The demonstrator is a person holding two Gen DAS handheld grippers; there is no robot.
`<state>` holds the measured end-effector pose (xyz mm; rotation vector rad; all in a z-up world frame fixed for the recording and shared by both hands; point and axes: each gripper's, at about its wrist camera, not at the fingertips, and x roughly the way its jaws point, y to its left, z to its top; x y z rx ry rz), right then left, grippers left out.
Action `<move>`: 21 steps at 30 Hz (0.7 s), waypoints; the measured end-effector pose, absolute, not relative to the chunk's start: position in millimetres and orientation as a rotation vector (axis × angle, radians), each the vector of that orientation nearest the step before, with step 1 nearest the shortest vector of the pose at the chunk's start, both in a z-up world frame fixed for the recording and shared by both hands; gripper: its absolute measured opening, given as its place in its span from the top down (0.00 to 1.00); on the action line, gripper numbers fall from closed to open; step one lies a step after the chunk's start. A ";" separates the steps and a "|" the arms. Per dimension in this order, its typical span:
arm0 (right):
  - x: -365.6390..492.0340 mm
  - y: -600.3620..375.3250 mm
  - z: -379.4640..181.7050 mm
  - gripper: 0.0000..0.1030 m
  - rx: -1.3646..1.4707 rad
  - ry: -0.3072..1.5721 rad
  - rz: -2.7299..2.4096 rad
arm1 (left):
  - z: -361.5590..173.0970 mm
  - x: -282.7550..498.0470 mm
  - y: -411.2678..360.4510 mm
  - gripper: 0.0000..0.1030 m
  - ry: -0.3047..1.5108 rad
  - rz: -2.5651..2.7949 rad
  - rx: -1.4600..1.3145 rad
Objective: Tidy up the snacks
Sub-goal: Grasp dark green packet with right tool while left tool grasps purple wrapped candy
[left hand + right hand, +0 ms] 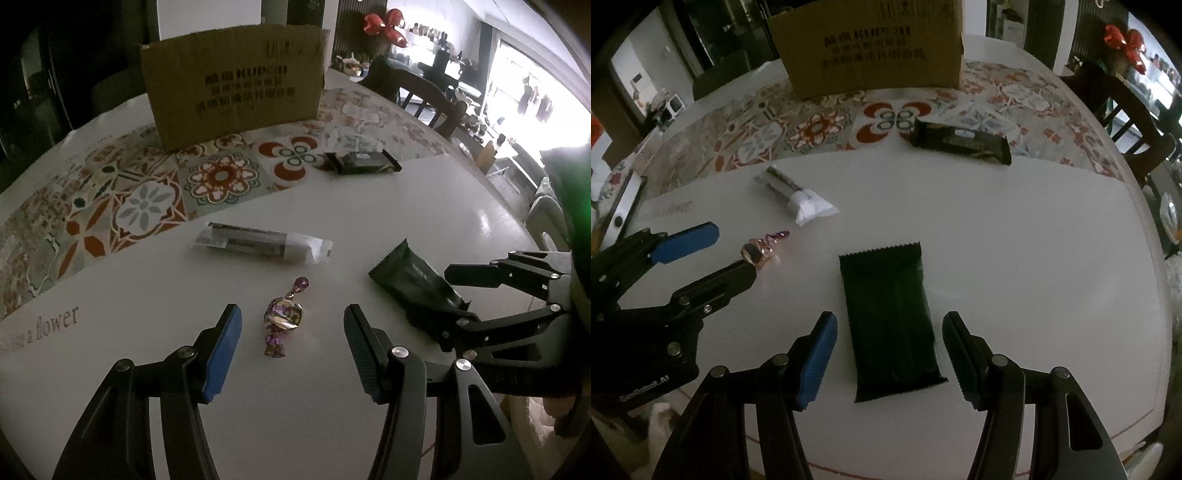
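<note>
Two handheld grippers hung over a white table w/ snacks spread on it. The left gripper (292,341) stood partly open, nothing between its pads but air, w/ a purple foil-wrapped candy (282,314) lying on the table between the two fingers, not touched. The right gripper (889,349) was likewise partly open, straddling the near end of a dark green flat packet (890,321), pads apart from its sides.

Handling, as a judgement: the candy looked light and small, foil slick, twisted ends flimsy; best pinched across the round middle, not the tails. The green packet looked light, soft and crinkly, likely to buckle; take it across its narrow width near the middle, jaws a bit wider than the pack.

Farther off lay a white-and-clear stick pack (264,243), and at the far right, on the edge of a patterned floral mat (147,199), a black bar wrapper (364,161). A cardboard box (234,92) stood at the far side, probably where the snacks go.

The left wrist view showed the candy whole; the right wrist view showed it partly hidden by the left gripper's finger. The right wrist view showed the green packet's full outline and serrated far edge; in the left view it was half covered by the right gripper
</note>
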<state>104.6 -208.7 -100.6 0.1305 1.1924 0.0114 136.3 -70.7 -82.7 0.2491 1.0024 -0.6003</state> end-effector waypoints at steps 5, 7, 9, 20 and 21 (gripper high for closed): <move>106.9 -204.4 -103.6 0.42 0.111 1.191 0.018 | -90.4 141.6 -73.1 0.55 1.022 -0.601 0.246; 107.9 -203.5 -104.5 0.42 0.102 1.188 0.017 | -93.2 143.4 -74.8 0.55 1.029 -0.599 0.248; 109.0 -202.2 -104.5 0.42 0.095 1.182 0.017 | -94.7 143.4 -76.0 0.55 1.034 -0.607 0.248; 110.5 -203.0 -105.4 0.54 0.068 1.160 0.007 | -101.2 143.8 -79.9 0.78 1.061 -0.619 0.249; 110.7 -203.0 -105.7 0.54 0.069 1.160 0.008 | -101.3 143.5 -79.8 0.78 1.059 -0.620 0.245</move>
